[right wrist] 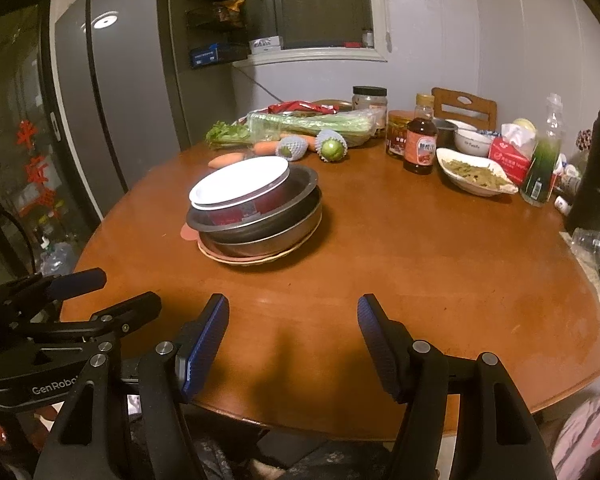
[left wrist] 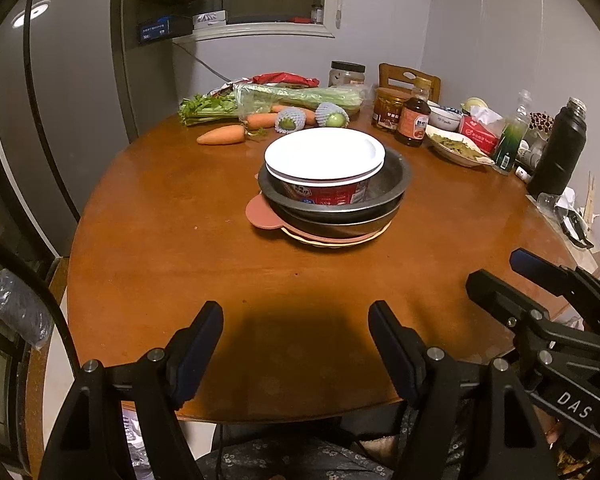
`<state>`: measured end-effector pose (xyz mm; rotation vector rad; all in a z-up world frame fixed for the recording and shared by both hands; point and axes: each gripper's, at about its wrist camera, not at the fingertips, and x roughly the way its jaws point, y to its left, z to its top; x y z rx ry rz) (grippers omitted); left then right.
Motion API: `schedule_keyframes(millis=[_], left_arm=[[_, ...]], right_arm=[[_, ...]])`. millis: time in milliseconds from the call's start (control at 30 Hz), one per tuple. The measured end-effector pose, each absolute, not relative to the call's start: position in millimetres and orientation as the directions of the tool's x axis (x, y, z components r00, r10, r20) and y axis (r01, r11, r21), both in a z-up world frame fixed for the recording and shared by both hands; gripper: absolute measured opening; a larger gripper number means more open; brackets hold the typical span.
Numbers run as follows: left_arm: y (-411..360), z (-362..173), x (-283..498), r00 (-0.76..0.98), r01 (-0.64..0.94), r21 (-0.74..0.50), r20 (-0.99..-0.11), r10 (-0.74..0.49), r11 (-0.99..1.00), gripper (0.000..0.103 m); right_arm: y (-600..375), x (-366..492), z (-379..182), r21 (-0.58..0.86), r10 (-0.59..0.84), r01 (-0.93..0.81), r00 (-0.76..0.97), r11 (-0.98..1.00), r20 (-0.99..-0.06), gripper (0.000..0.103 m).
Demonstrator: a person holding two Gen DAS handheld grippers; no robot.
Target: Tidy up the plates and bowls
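Both tools sit at the near edge of the round wooden table (left wrist: 148, 240), well apart from the dishes: the left gripper (left wrist: 296, 320) has its fingers spread wide with nothing between them, and the right gripper (right wrist: 294, 316) is likewise spread and empty. The task's things stand as one stack near the table's middle: a white plate (left wrist: 325, 152) on top, resting on a red printed bowl (left wrist: 324, 194), which sits inside a metal basin (left wrist: 392, 176) nested in a second metal basin (left wrist: 340, 226), all on a pinkish mat (left wrist: 260, 214) and a pale flat plate (right wrist: 256, 261) at the bottom. Judged risk: the white plate lies slightly off-centre and appears tilted in the right wrist view, so a sideways nudge from a finger could slide it off; the smooth metal rims likely give poor purchase, and lifting one basin may drag its neighbour along. Beyond the stack, carrots (left wrist: 222, 135), net-wrapped fruit (right wrist: 332, 148), a sauce bottle (right wrist: 420, 144) and a dish of greens (right wrist: 476, 176) crowd the far side, so a long reach could knock them. Hard to make out: whether the red bowl holds anything, how many flat pieces lie under the basins, and whether the mat's tab belongs to a lid. The table's near edge is partly hidden by the gripper bodies.
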<state>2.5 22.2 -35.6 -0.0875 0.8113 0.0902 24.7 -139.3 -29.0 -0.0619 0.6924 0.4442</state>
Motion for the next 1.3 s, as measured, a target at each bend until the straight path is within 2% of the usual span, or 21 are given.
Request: schedule_keyframes(millis=[1300], left_arm=[[22.1, -43.2, 1.7, 0.660, -0.129, -0.027, -0.749, 0.066, 0.991, 0.075]], right_arm=[[-135.6, 22.6, -33.2, 0.072, 0.362, -0.418, 0.674, 0.906, -0.643, 0.069]])
